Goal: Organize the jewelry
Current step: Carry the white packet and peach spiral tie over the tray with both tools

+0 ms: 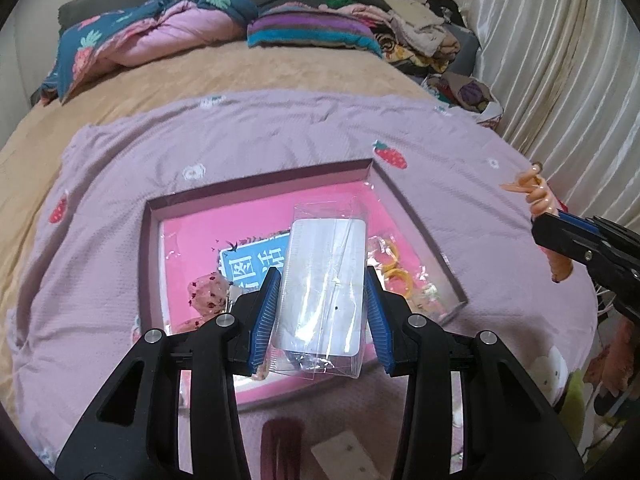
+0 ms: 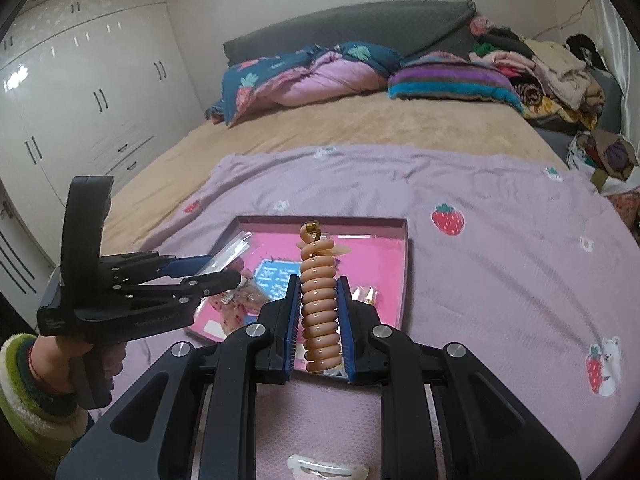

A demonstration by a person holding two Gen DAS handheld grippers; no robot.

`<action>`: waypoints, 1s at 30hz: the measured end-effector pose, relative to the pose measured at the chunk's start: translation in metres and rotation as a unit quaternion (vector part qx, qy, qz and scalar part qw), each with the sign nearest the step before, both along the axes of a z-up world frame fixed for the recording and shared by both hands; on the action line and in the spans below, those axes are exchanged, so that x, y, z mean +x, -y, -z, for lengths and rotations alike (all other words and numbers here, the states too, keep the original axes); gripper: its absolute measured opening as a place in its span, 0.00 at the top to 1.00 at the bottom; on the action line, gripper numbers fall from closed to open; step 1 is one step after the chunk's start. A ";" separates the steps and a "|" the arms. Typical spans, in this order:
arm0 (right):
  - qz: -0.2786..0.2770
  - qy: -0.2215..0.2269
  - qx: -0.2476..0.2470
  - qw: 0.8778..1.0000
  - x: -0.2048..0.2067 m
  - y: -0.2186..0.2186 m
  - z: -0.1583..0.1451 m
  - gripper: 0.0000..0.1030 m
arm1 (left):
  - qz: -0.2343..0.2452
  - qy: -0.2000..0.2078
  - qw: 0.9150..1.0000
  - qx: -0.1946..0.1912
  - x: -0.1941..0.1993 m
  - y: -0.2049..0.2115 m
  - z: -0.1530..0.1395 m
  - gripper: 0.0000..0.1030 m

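Observation:
My left gripper (image 1: 320, 280) is shut on a clear plastic packet with a white card (image 1: 324, 280) and holds it above the open pink-lined box (image 1: 260, 184). It also shows in the right wrist view (image 2: 218, 270), held left of the box (image 2: 404, 272). My right gripper (image 2: 318, 294) is shut on a peach spiral hair clip (image 2: 318, 300) with a gold clasp at its tip. It holds it upright above the box's near edge. That clip also shows in the left wrist view (image 1: 538, 194), to the right of the box.
The box lies on a lilac strawberry-print blanket (image 1: 280, 132) on a tan bed. Inside it are a blue card (image 1: 256, 260), a pink fabric piece (image 1: 208, 292), yellow rings (image 1: 394, 268) and small packets. Folded quilts and clothes (image 1: 312, 28) lie at the bed's far end. A white hair clip (image 2: 328, 470) lies near me.

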State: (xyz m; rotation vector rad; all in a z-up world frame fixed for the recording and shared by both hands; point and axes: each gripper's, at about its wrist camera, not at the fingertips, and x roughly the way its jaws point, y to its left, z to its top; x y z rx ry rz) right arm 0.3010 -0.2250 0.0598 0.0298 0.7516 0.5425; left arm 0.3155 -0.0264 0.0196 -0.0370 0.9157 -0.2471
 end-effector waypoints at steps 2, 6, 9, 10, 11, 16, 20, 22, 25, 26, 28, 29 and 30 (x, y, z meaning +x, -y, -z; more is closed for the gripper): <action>0.000 -0.007 -0.008 1.000 0.005 -0.002 0.011 0.83 | 0.003 -0.008 1.000 -0.004 0.006 -0.001 0.010 0.68; -0.001 -0.026 -0.016 1.000 0.018 -0.007 0.037 0.83 | 0.004 -0.026 1.000 0.000 0.020 -0.001 0.033 0.68; 0.000 -0.040 -0.025 0.999 0.028 -0.011 0.055 0.83 | 0.002 -0.038 0.999 0.000 0.029 -0.002 0.049 0.68; -0.001 -0.044 -0.029 0.999 0.030 -0.013 0.061 0.83 | 0.001 -0.039 0.999 -0.001 0.031 -0.003 0.053 0.68; -0.001 -0.047 -0.031 0.998 0.032 -0.015 0.066 0.83 | 0.000 -0.040 0.999 -0.002 0.031 -0.004 0.055 0.68; -0.003 -0.058 -0.038 0.998 0.042 -0.023 0.083 0.83 | -0.002 -0.049 0.999 -0.005 0.037 -0.006 0.067 0.67; -0.004 -0.063 -0.043 0.997 0.049 -0.026 0.090 0.83 | -0.002 -0.048 0.999 0.003 0.040 -0.005 0.070 0.67; -0.002 -0.067 -0.047 0.997 0.053 -0.027 0.094 0.83 | -0.002 -0.049 0.999 0.003 0.041 -0.005 0.072 0.67; 0.000 -0.073 -0.052 0.996 0.058 -0.030 0.099 0.83 | -0.002 -0.049 0.999 0.005 0.041 -0.006 0.072 0.67; 0.000 -0.073 -0.054 0.996 0.058 -0.030 0.100 0.83 | -0.002 -0.049 0.999 0.005 0.041 -0.006 0.072 0.67; 0.000 -0.075 -0.058 0.995 0.060 -0.032 0.102 0.83 | -0.001 -0.048 0.999 0.008 0.040 -0.007 0.072 0.67; 0.002 -0.076 -0.059 0.995 0.061 -0.032 0.103 0.83 | -0.002 -0.048 0.999 0.008 0.040 -0.007 0.071 0.67; 0.004 -0.077 -0.059 0.995 0.062 -0.032 0.103 0.83 | -0.002 -0.046 0.999 0.007 0.039 -0.008 0.069 0.67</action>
